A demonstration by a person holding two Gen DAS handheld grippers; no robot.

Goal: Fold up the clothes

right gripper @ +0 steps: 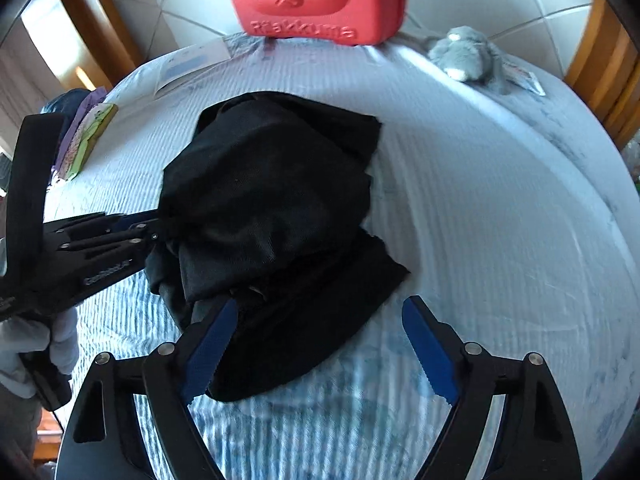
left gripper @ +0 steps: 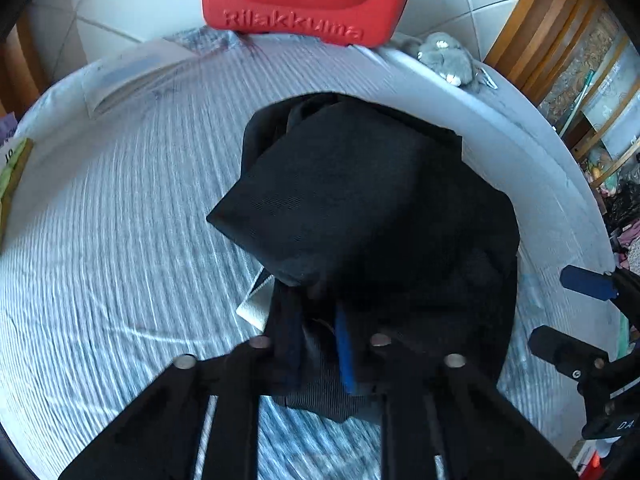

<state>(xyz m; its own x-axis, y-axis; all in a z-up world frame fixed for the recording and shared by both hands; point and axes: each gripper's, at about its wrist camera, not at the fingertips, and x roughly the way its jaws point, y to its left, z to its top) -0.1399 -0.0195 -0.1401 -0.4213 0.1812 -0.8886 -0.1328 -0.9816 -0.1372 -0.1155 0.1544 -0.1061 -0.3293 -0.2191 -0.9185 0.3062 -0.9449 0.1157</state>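
Note:
A black garment point(left gripper: 352, 200) lies bunched and partly folded on the light blue striped cover point(left gripper: 120, 240). My left gripper point(left gripper: 320, 344) is shut on the garment's near edge, with dark cloth filling the gap between its fingers and one blue pad showing. In the right wrist view the left gripper point(right gripper: 154, 228) bites the garment point(right gripper: 272, 208) from the left, held by a gloved hand point(right gripper: 36, 344). My right gripper point(right gripper: 320, 352) stands open at the garment's near right corner; its left finger overlaps the cloth and nothing is clamped. The right gripper point(left gripper: 576, 312) also shows at the left wrist view's right edge.
A red Rilakkuma case point(right gripper: 316, 0) stands at the far edge, with a grey plush toy point(right gripper: 468, 56) to its right. An open booklet point(left gripper: 132, 72) and a green book point(right gripper: 90, 132) lie at the far left. Wooden furniture point(left gripper: 548, 32) rises beyond the right side.

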